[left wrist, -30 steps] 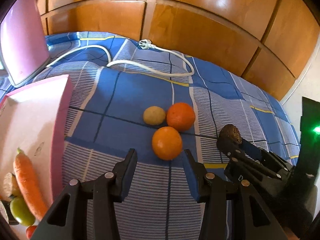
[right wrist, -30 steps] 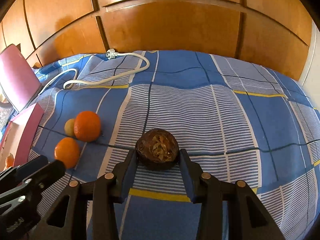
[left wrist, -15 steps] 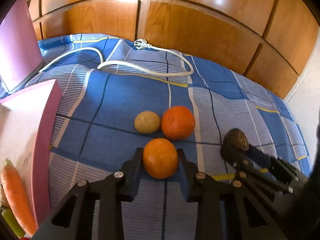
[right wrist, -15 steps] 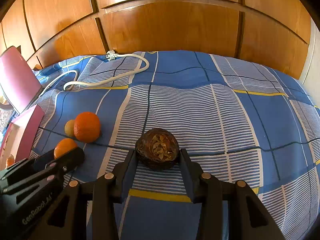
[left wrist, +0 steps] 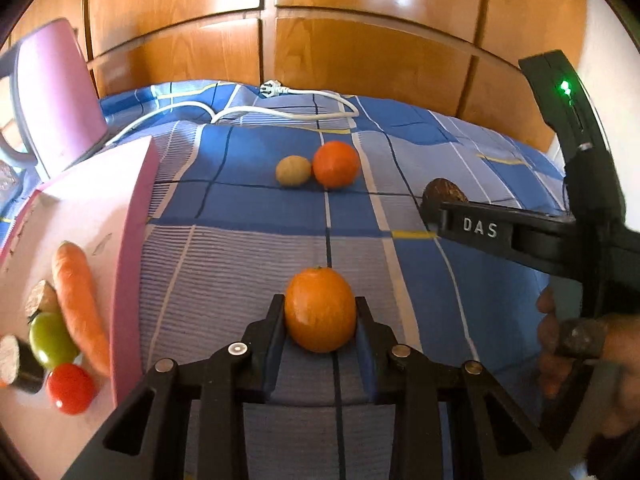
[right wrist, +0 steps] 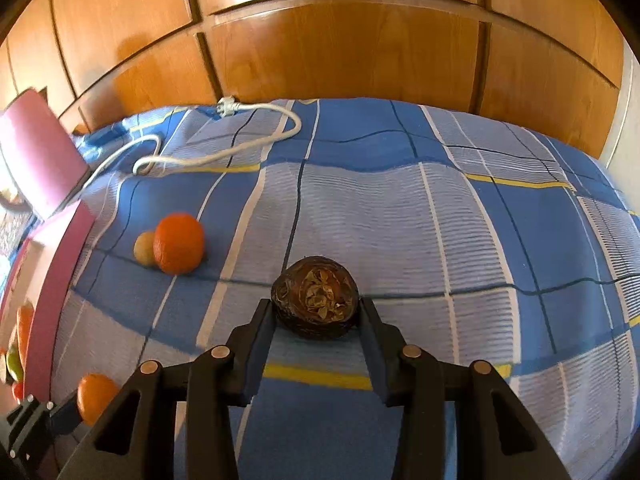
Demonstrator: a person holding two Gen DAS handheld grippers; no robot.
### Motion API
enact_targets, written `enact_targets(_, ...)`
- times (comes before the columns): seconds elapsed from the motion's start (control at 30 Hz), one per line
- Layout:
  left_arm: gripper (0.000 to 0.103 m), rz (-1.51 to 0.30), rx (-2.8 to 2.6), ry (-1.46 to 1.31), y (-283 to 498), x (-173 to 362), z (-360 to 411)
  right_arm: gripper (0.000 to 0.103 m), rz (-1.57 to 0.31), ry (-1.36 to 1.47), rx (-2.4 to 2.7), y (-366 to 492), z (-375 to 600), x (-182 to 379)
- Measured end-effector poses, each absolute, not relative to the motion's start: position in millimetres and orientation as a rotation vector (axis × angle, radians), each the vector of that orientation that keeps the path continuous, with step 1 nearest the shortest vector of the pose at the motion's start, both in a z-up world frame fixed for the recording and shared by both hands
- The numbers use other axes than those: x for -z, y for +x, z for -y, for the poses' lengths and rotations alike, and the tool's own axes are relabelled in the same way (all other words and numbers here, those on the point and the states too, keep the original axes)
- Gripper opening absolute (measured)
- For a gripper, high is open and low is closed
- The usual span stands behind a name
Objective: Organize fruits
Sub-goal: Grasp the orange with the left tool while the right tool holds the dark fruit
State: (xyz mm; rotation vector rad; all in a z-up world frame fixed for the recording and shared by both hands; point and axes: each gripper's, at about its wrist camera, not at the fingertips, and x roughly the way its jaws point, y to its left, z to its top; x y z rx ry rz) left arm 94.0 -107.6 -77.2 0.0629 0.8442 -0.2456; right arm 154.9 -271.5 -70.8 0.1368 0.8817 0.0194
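My left gripper (left wrist: 320, 322) is shut on an orange (left wrist: 320, 309) and holds it above the blue checked cloth (left wrist: 248, 256); that orange also shows in the right wrist view (right wrist: 95, 397). My right gripper (right wrist: 316, 312) is shut on a dark brown round fruit (right wrist: 315, 297), which also shows in the left wrist view (left wrist: 443, 195). A second orange (left wrist: 336, 164) and a small yellowish fruit (left wrist: 293, 170) lie touching on the cloth, farther back. They show in the right wrist view too, the orange (right wrist: 178, 243) beside the yellowish fruit (right wrist: 145, 249).
A pink tray (left wrist: 132, 216) at the left holds a carrot (left wrist: 78, 292), a green tomato (left wrist: 51, 338), a red tomato (left wrist: 70, 388) and other pieces. A white power cable (left wrist: 280, 110) lies at the back. A pink lid (left wrist: 56, 92) stands far left. Wooden panels rise behind.
My left gripper closed on the near orange and drew it back and up, away from the other two fruits. My right gripper kept its hold on the brown fruit.
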Motion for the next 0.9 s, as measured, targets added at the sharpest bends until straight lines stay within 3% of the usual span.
enact_targets(0.47, 0.032, -0.815, 0.237, 0.082, 69.9, 78.6, 104.4, 0.043, -0.842, 0.1, 0.025, 62.4, 268.4, 73.7)
enact_targets(0.9, 0.032, -0.78, 0.245, 0.095, 64.1, 80.5, 104.0, 0.047, -0.823, 0.11, 0.052, 62.7, 267.5, 75.1)
